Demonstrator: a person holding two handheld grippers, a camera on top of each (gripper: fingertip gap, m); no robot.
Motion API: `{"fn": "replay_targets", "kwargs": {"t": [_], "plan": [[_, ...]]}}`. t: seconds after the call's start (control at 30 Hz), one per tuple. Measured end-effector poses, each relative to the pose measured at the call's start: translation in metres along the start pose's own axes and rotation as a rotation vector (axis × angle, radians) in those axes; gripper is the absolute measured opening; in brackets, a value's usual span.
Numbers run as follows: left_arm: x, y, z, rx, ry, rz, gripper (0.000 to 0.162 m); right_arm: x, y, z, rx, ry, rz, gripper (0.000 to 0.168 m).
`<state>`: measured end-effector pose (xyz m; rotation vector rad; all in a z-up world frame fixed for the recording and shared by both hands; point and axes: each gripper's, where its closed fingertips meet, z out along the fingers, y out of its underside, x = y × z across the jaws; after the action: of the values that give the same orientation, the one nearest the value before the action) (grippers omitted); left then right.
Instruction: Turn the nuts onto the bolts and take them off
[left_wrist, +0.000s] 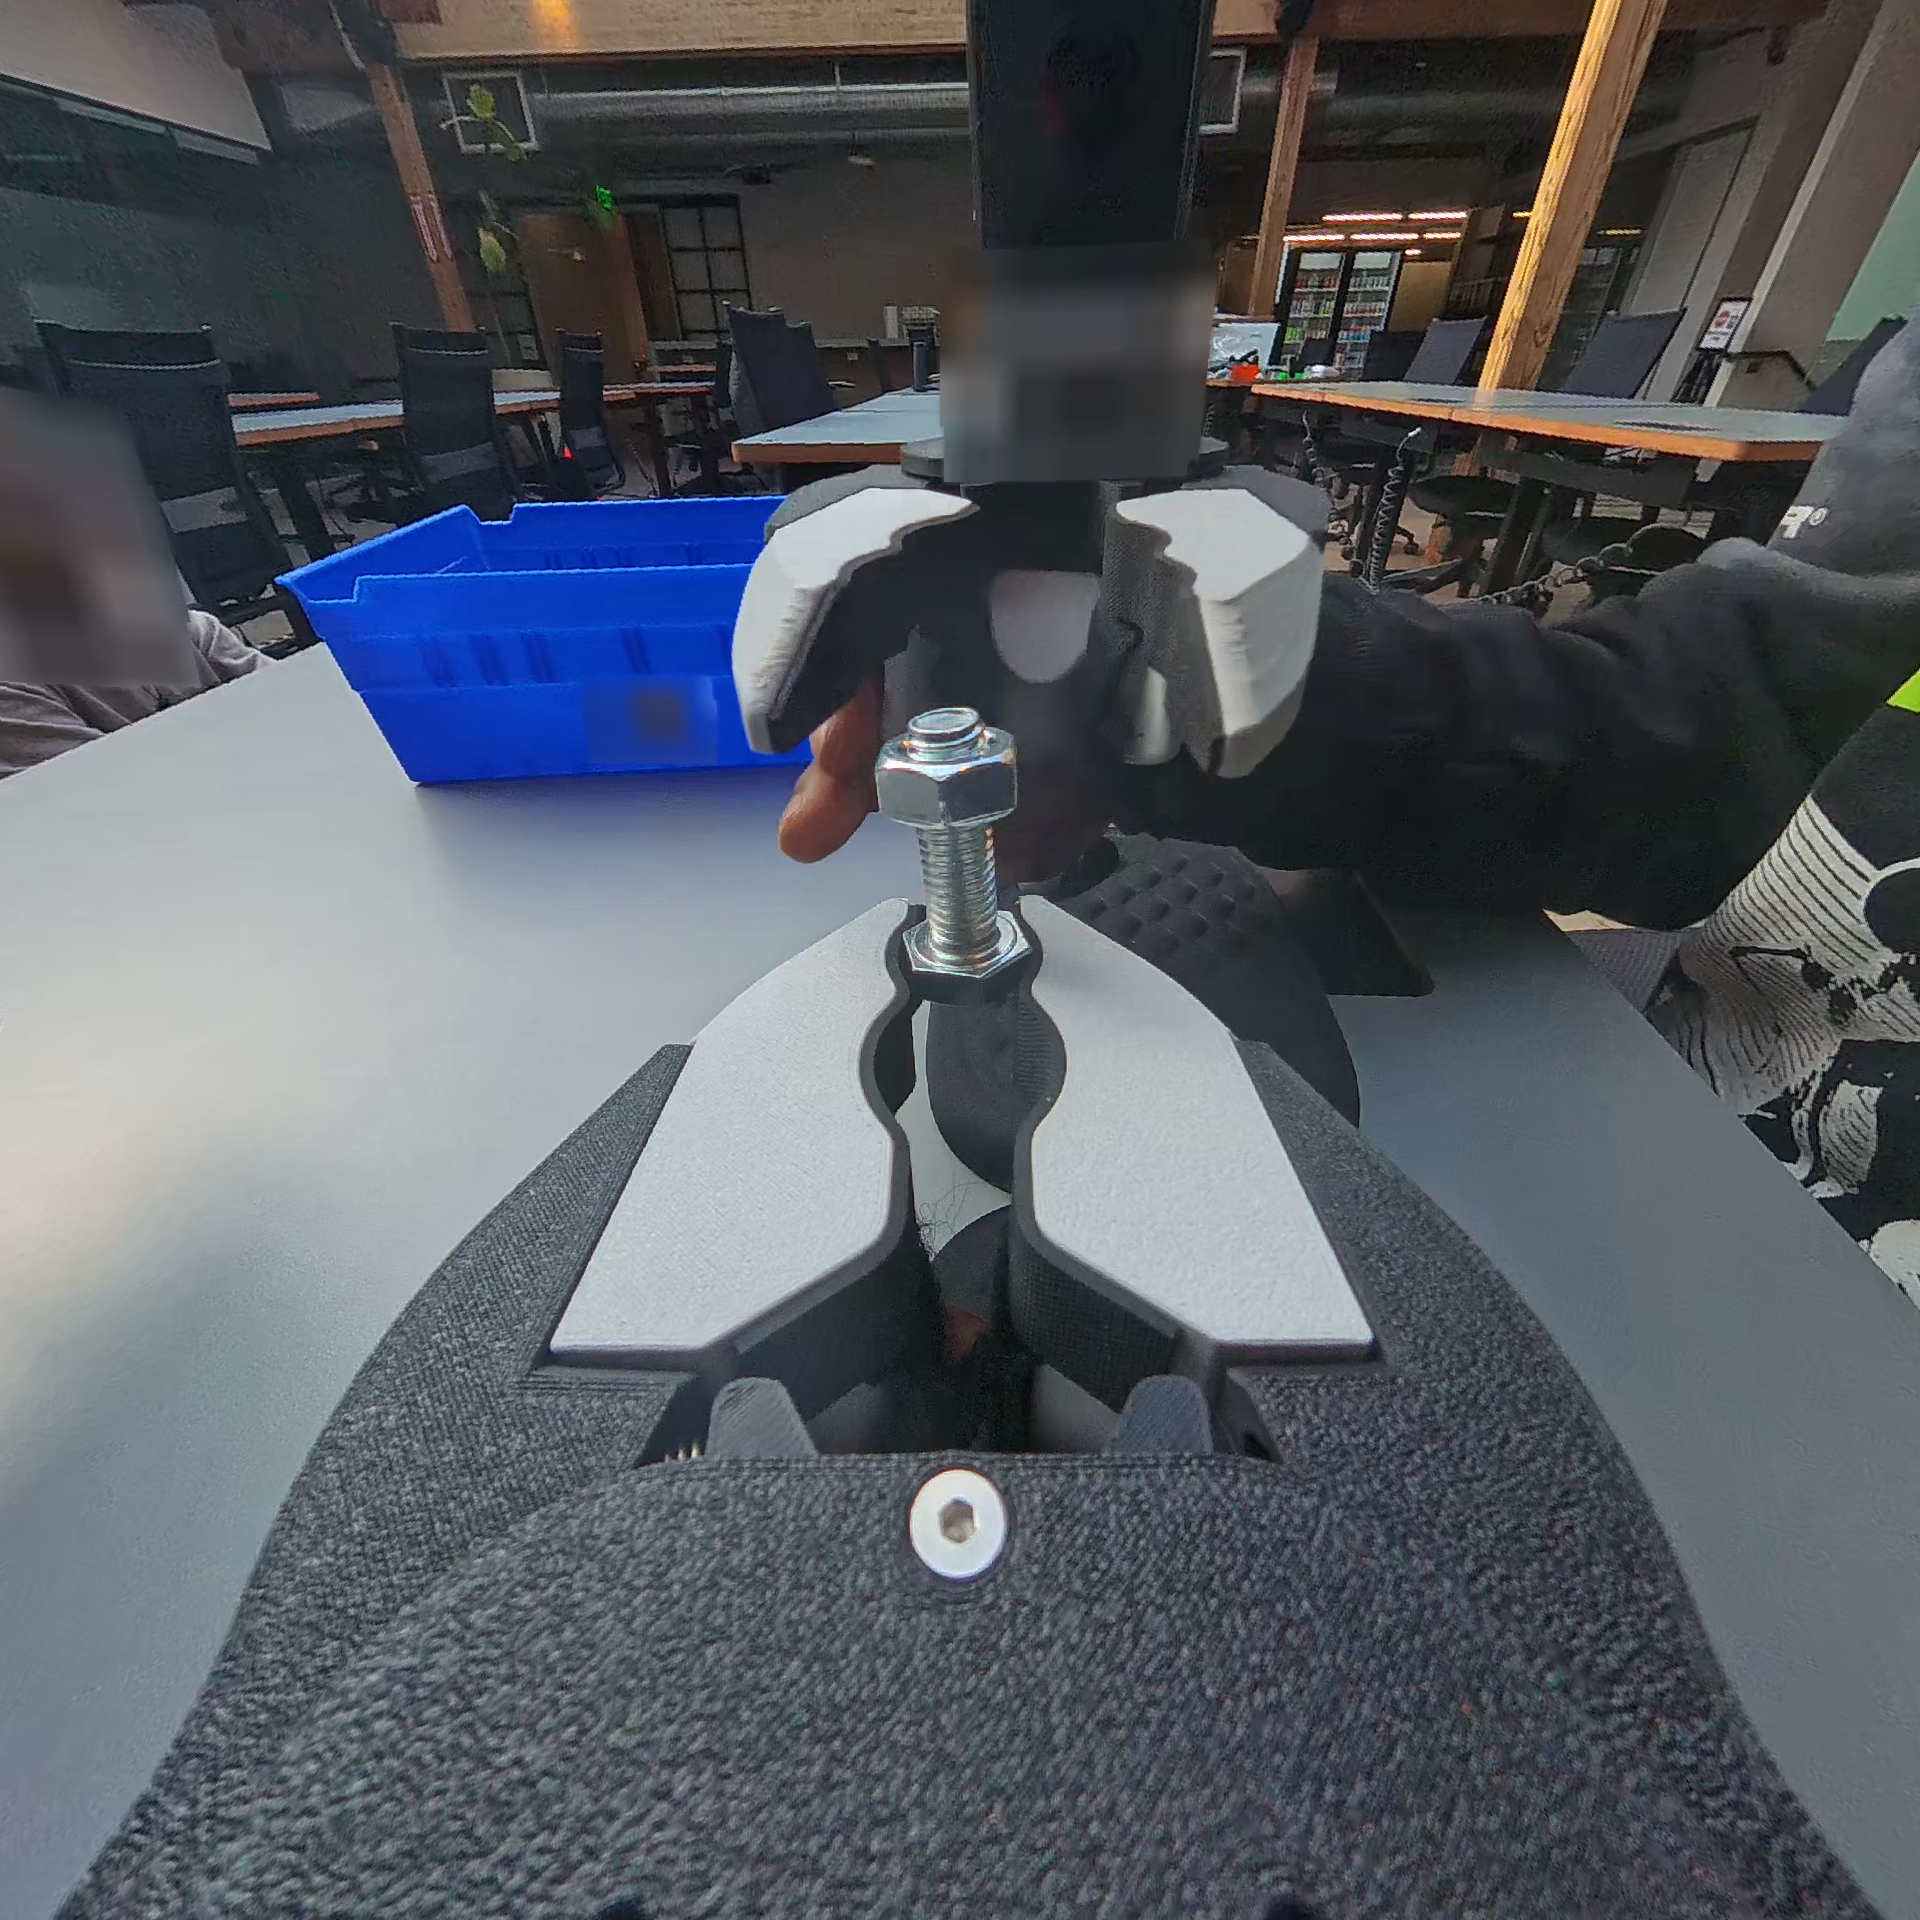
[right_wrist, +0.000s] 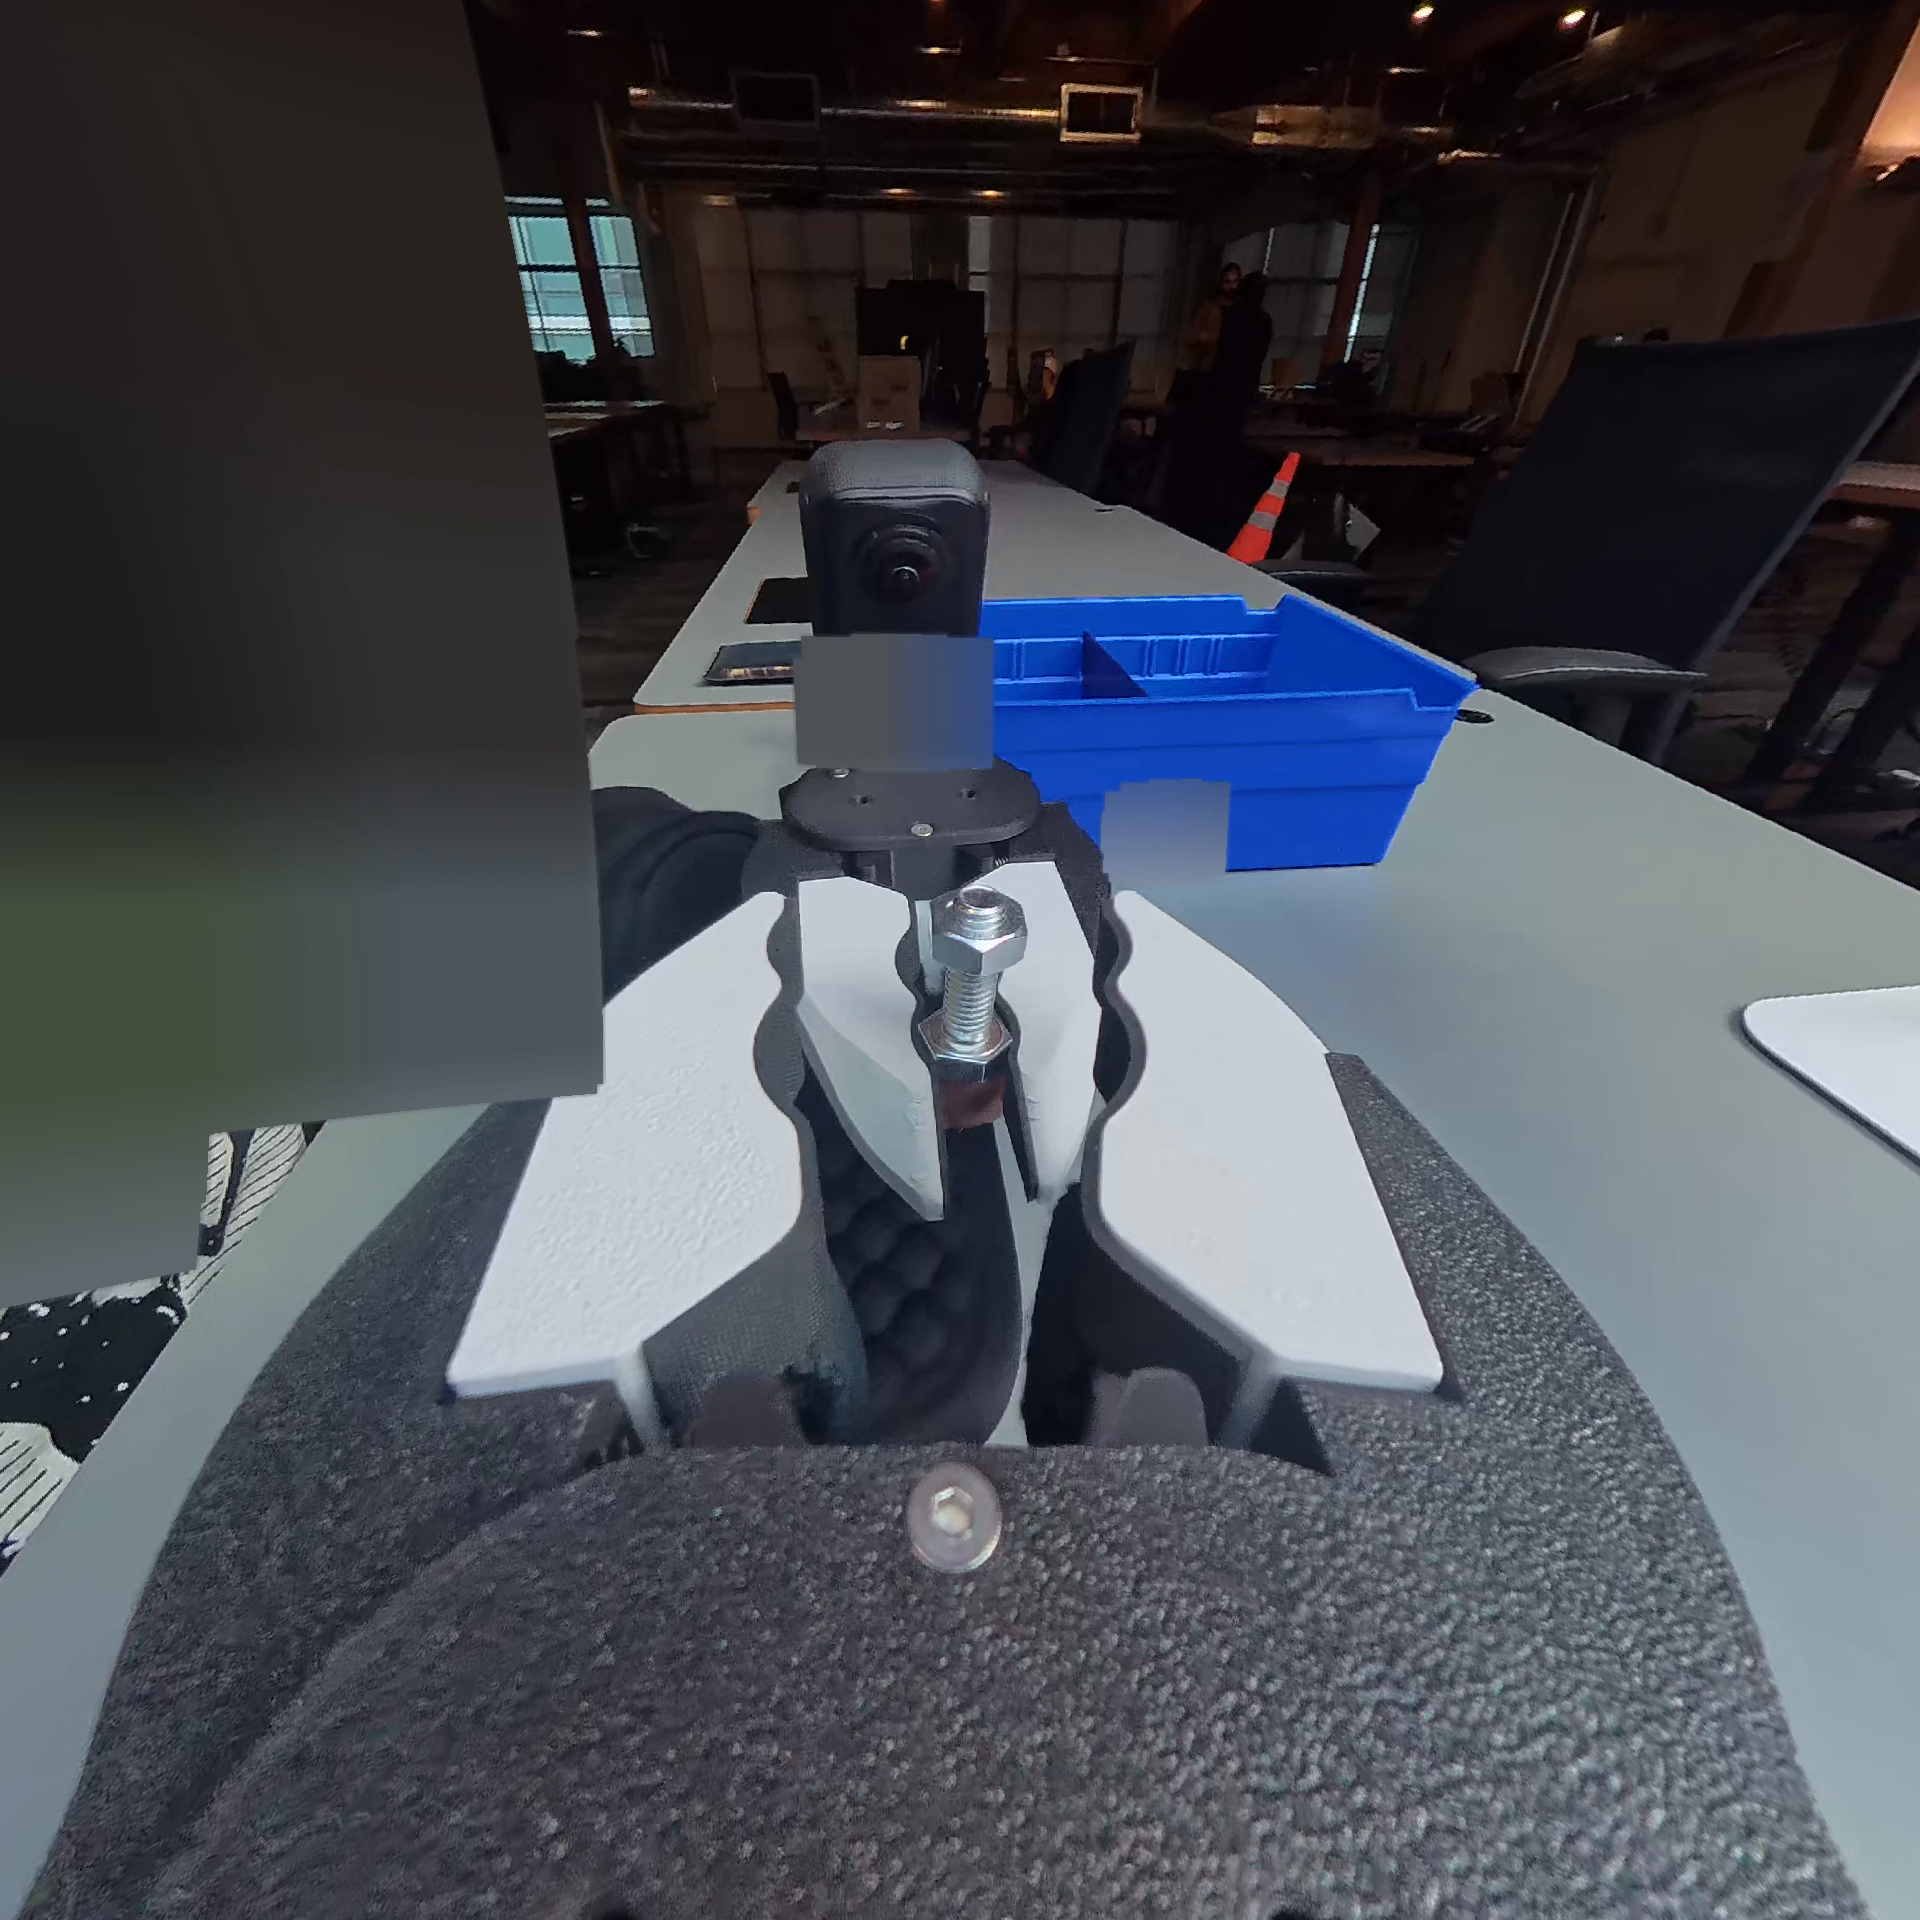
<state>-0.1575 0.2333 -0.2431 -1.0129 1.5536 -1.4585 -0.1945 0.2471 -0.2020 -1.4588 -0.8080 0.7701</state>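
While left claw (left_wrist: 961, 961) grips head | bolt (left_wrist: 958, 883) upright | nut (left_wrist: 945, 774) atop

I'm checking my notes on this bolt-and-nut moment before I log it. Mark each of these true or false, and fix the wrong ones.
1. The left gripper is clamped on the bolt at its lower end. True.
2. The nut has come off and lies on the table. False: it sits threaded near the top of the upright bolt.
3. The right gripper is shut around the nut. False: its fingers are spread apart, and in the left wrist view it sits above and behind the nut.
4. A blue bin stands on the grey table beyond the grippers. True.
5. The bolt lies flat on the table. False: it stands upright, held clear of the tabletop.
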Motion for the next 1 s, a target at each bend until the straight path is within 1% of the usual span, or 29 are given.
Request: {"fn": "replay_targets", "kwargs": {"t": [0.07, 0.2, 0.3, 0.43, 0.73, 1.0], "plan": [[0.000, 0.000, 0.000, 0.001, 0.001, -0.001, 0.014, -0.003, 0.004, 0.010, -0.030, -0.044, -0.005, 0.058], [0.000, 0.000, 0.000, -0.002, 0.003, 0.000, 0.014, -0.011, 0.009, 0.022, -0.075, -0.100, -0.024, 0.060], [0.000, 0.000, 0.000, 0.002, 0.002, -0.004, 0.014, -0.013, 0.010, 0.022, -0.084, -0.099, -0.051, 0.056], [0.000, 0.000, 0.000, 0.001, 0.000, -0.003, 0.014, -0.011, 0.010, 0.015, -0.071, -0.071, -0.041, 0.055], [0.000, 0.000, 0.000, 0.000, -0.003, 0.000, 0.014, -0.003, 0.005, 0.000, -0.014, 0.026, -0.050, 0.035], [0.000, 0.000, 0.000, 0.002, -0.003, -0.001, 0.014, -0.001, 0.004, -0.007, -0.009, 0.061, -0.055, 0.024]]}}
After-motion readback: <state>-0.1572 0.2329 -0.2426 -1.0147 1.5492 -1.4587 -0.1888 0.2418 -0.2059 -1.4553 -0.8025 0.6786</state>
